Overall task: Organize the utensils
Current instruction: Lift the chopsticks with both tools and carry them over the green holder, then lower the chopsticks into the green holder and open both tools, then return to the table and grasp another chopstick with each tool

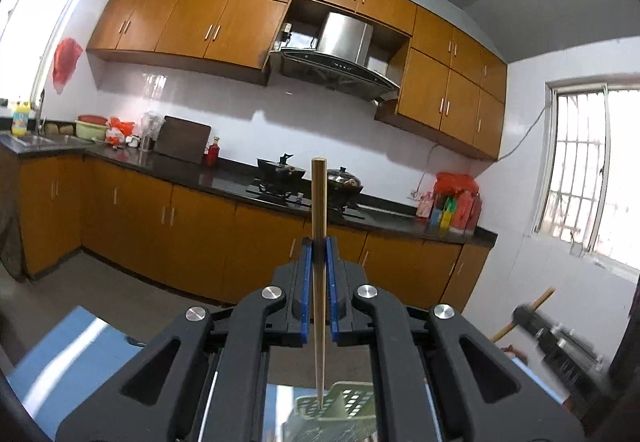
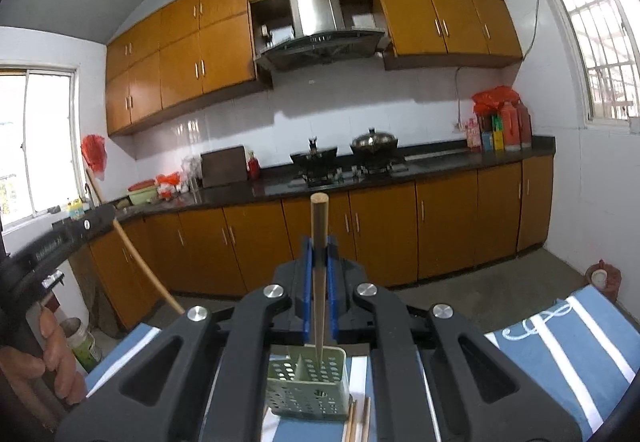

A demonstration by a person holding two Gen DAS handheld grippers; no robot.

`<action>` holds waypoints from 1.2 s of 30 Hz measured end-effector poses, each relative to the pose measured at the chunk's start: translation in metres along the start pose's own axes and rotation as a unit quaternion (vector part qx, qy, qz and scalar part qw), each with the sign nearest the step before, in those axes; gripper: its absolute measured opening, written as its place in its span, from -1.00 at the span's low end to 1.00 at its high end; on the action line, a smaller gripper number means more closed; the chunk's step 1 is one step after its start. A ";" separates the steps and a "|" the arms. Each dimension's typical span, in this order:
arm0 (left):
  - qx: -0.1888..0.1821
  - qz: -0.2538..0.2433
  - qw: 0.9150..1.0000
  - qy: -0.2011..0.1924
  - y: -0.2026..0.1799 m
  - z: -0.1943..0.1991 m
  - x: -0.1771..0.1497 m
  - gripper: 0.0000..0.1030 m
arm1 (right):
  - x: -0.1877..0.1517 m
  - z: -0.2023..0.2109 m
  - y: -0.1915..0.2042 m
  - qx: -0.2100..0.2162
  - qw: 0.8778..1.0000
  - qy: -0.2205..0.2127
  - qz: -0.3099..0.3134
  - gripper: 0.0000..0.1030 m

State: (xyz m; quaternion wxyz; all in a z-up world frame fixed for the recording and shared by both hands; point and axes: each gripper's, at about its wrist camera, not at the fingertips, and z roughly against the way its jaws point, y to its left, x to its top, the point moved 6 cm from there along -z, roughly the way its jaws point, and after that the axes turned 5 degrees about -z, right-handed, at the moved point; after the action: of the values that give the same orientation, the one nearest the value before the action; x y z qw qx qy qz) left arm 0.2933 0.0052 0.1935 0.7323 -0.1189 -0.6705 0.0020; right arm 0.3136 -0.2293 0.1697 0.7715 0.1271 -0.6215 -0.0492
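Two held chopsticks [image 2: 319, 274] over perforated caddy [image 2: 308, 386]

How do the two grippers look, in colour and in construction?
Both look alike. The left gripper and the right gripper have matte black plastic linkage arms with triangular cut-outs, round silver pivot bolts and blue fingers. The bare left hand grips a black handle; no cables show.

Place: home kitchen
Evidence ahead of tongs: orange cabinets [image 2: 224, 53], range hood [image 2: 320, 29], gas stove [image 2: 348, 171] with lidded wok [image 2: 374, 141], dark countertop [image 2: 460, 161]
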 end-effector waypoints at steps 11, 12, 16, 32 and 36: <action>-0.002 -0.012 0.998 0.066 -0.011 -0.038 -0.065 -0.86 | -0.044 -0.037 -0.010 -0.006 0.998 0.060 -0.012 -0.84; -0.004 -0.013 0.997 0.072 -0.012 -0.040 -0.070 -0.86 | -0.047 -0.039 -0.011 -0.006 0.998 0.065 -0.011 -0.84; -0.011 -0.024 0.996 0.088 -0.015 -0.042 -0.082 -0.84 | -0.049 -0.036 -0.011 -0.005 0.998 0.067 -0.014 -0.80; 0.038 -0.044 0.993 0.105 0.033 0.027 -0.081 -0.08 | -0.081 0.033 -0.060 -0.050 0.995 0.073 -0.036 -0.57; 0.066 -0.045 0.985 0.155 0.062 0.045 -0.118 -0.08 | -0.142 0.031 -0.087 -0.082 0.985 0.145 -0.042 -0.57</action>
State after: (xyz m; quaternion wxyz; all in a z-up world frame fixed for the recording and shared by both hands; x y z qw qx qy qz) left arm 0.2471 0.0541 0.0700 0.8332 -0.0388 -0.5515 -0.0045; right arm 0.2586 -0.2837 0.0192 0.8586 0.0953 -0.4908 -0.1135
